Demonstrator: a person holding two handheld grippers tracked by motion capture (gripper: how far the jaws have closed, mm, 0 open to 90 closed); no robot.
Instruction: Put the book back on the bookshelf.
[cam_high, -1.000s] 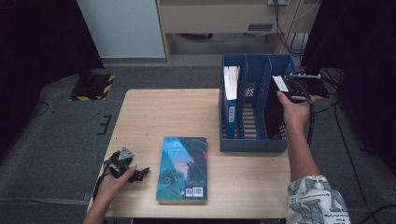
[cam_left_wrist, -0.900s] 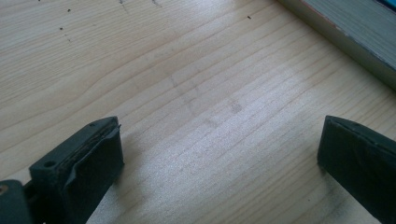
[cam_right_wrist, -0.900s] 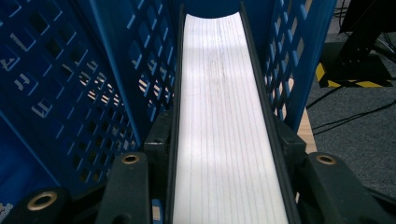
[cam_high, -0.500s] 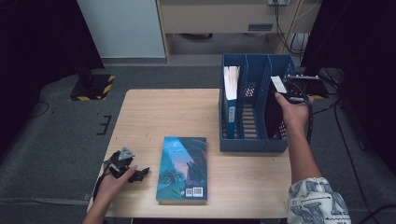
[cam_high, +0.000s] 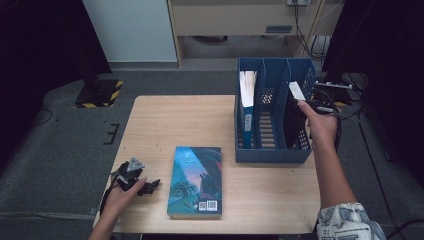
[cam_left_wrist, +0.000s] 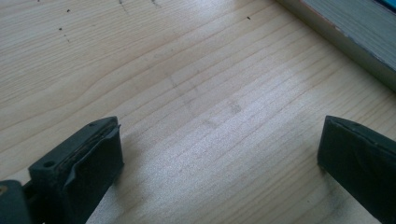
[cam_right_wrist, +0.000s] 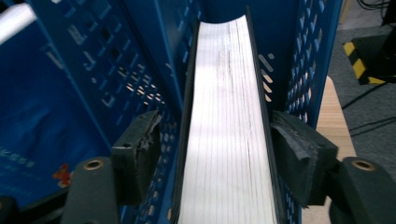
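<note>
- Our right gripper (cam_right_wrist: 215, 154) has just been opening; its jaws straddle the black book (cam_right_wrist: 229, 126), upright in the blue file rack's (cam_high: 272, 150) rightmost slot, small gaps either side.
- Our left gripper (cam_left_wrist: 219, 154) gapes wide, holding nothing, over bare counter (cam_left_wrist: 187, 70) left of that rack.

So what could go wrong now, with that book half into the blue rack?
The right gripper has just been opening its jaws around the dark book, which stands on edge in the blue file rack's right-hand slot. One pad looks apart from the cover; if let go, the book may tip against the divider. Pulling back, a jaw could catch the perforated wall and drag the rack. The left gripper rests open beside the teal book and might nudge it.
</note>
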